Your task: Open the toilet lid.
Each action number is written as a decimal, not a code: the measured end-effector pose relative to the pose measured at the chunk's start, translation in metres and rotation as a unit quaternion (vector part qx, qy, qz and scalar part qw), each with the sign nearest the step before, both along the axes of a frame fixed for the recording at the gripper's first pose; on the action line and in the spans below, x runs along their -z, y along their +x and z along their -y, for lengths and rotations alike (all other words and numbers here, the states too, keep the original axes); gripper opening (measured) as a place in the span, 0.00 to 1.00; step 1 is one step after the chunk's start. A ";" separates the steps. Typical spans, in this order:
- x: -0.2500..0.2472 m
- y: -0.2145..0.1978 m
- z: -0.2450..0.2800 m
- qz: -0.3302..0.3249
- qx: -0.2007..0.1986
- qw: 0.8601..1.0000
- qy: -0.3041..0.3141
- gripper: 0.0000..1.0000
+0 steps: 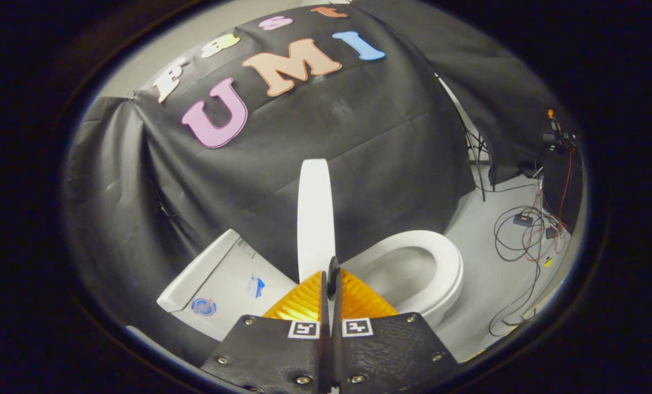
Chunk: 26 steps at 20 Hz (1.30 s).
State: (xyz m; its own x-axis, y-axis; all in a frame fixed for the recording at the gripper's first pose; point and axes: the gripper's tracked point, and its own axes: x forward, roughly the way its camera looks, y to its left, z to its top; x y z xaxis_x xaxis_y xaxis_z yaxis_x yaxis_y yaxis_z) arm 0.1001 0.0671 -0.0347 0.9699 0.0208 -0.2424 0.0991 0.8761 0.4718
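The white toilet lid point(315, 213) stands raised and nearly upright, seen edge-on, rising just ahead of my fingers. My gripper point(329, 279) is shut on the lid's near edge; a thin strip of white shows in the narrow slit between the two fingers. The white tank point(222, 282) lies to the left of the lid. The open seat and bowl point(432, 262) lie to its right, uncovered.
The black cloth booth wall hangs close behind the toilet. On the grey floor to the right lie tangled cables point(525, 230) and small boxes, with a stand's legs point(476, 164) by the cloth's edge.
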 end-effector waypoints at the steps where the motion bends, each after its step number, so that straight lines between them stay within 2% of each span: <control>1: -0.002 0.000 -0.002 -0.001 -0.001 1.000 -0.006 0.01; 7: -0.010 -0.002 -0.016 0.004 -0.008 1.000 -0.018 0.01; 12: -0.017 -0.003 -0.032 0.003 -0.022 0.998 -0.064 0.01; 20: -0.028 -0.006 -0.059 0.008 -0.035 0.995 -0.098 0.01; 26: -0.034 -0.007 -0.083 0.018 -0.045 0.993 -0.105 0.01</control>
State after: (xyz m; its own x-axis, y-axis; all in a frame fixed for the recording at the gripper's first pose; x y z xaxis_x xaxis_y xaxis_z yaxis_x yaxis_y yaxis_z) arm 0.0926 0.1503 -0.0004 0.9747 0.0599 -0.2154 0.0029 0.9599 0.2803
